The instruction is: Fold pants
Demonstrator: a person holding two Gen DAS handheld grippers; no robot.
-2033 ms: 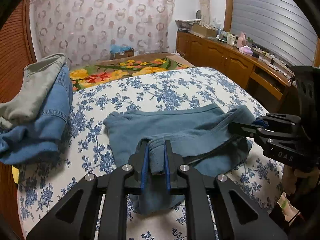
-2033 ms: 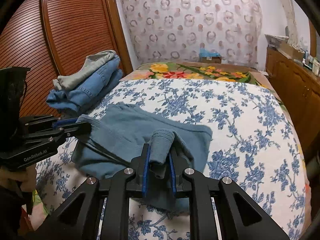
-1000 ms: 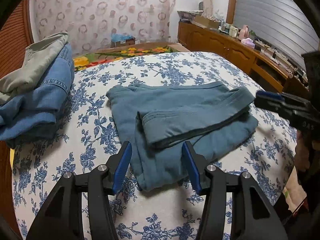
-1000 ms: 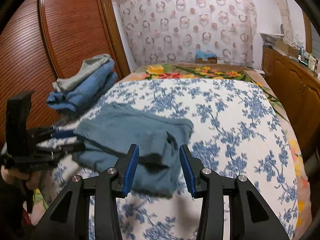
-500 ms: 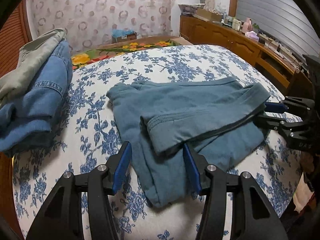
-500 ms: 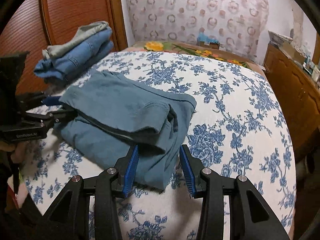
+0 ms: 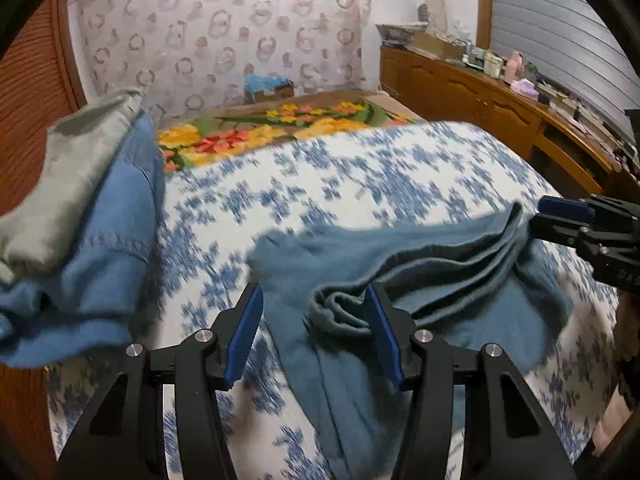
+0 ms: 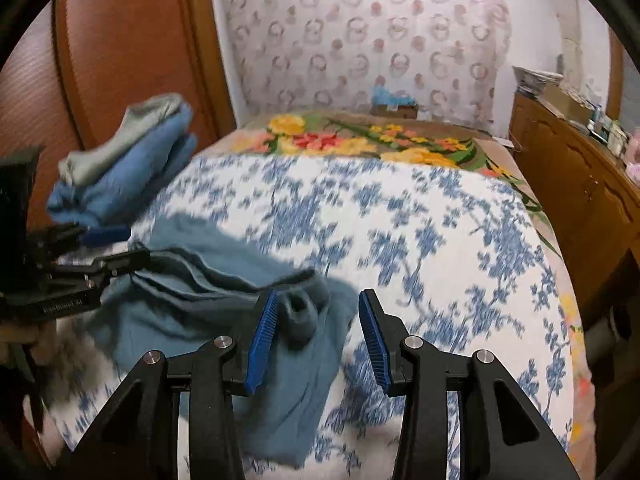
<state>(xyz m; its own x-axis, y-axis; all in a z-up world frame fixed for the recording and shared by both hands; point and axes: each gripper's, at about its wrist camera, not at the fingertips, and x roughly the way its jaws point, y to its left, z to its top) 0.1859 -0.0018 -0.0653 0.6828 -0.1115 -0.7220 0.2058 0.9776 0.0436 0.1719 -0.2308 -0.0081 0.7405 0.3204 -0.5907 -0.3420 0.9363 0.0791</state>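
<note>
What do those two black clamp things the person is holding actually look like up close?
Both look alike. The left tool and the right tool each have two angular black plastic fingers with triangular cut-outs, silver round bolt heads at the joints, and ribbed blue pads on the inner faces. White lettering marks each tool's side, too blurred to read. No cables or sleeves show.

The left gripper (image 7: 316, 330) with blue pads is wide open over the folded blue-green cloth pants (image 7: 420, 276). The pants lie on a white bed cover with blue flowers (image 7: 360, 176). A pile of blue and grey clothes (image 7: 80, 232) sits beside them.
</note>
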